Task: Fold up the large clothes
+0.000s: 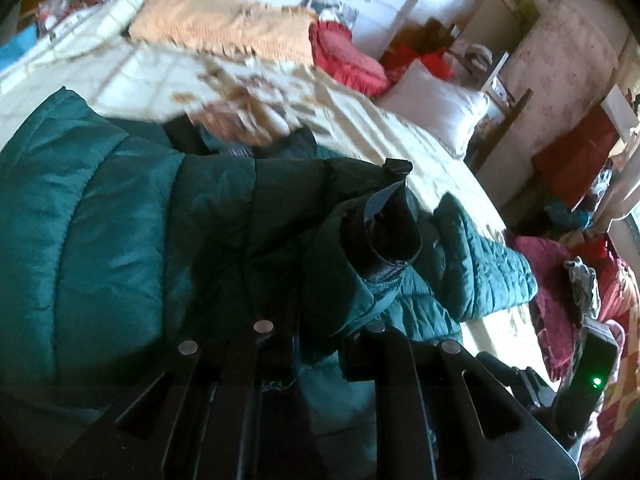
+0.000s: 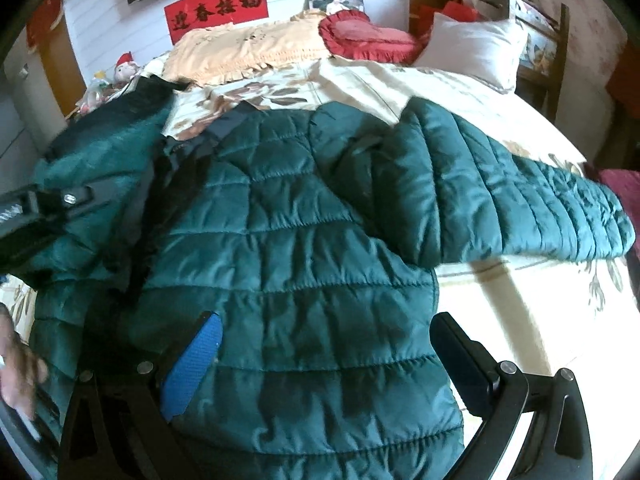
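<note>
Folding barely begun: left gripper [image 1: 316,340] clamping dark green quilted jacket [image 2: 288,248] sleeve cuff [image 1: 384,236], right gripper [image 2: 324,364] hovering agape, far sleeve [image 2: 520,200] lying unfolded.

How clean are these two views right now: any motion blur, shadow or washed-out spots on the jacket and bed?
Left wrist view: the bedspread beyond the jacket is motion-smeared, and the sleeve cuff sits in dark shadow. Right wrist view: jacket quilting is sharp at centre, the left edge is blurred, and the bedspread at lower right is overexposed; both views bend at the rim.
</note>
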Demonstrator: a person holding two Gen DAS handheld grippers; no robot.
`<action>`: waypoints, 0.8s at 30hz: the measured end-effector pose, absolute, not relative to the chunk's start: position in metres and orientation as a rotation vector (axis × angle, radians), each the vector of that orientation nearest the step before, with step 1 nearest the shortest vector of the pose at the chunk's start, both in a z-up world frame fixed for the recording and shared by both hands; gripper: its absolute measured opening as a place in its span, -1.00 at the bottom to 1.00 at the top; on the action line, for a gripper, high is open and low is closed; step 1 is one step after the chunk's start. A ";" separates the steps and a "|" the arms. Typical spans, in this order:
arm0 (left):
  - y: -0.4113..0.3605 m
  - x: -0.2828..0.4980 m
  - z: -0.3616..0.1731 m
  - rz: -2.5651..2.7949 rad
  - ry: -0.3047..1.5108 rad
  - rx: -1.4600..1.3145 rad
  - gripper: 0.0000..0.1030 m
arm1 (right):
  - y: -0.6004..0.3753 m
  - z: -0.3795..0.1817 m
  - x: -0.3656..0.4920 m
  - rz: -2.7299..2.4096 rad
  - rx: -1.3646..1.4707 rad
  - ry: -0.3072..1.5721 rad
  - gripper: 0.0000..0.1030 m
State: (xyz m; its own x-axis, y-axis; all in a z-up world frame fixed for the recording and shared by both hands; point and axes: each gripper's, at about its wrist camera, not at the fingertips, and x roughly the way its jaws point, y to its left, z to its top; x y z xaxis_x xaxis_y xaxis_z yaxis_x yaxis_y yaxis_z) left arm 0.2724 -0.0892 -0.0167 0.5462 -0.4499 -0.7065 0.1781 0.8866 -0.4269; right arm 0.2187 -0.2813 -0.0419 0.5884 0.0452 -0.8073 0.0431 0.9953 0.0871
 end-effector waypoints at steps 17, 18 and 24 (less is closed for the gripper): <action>-0.053 0.238 0.029 -0.453 0.904 -0.295 0.20 | -0.285 -0.025 0.203 0.045 0.122 0.926 1.00; -0.043 0.234 0.032 -0.432 0.890 -0.288 0.20 | -0.281 -0.020 0.205 0.058 0.126 0.916 1.00; 0.040 0.215 0.041 -0.216 0.816 -0.239 0.20 | -0.250 -0.009 0.238 0.128 0.150 0.907 1.00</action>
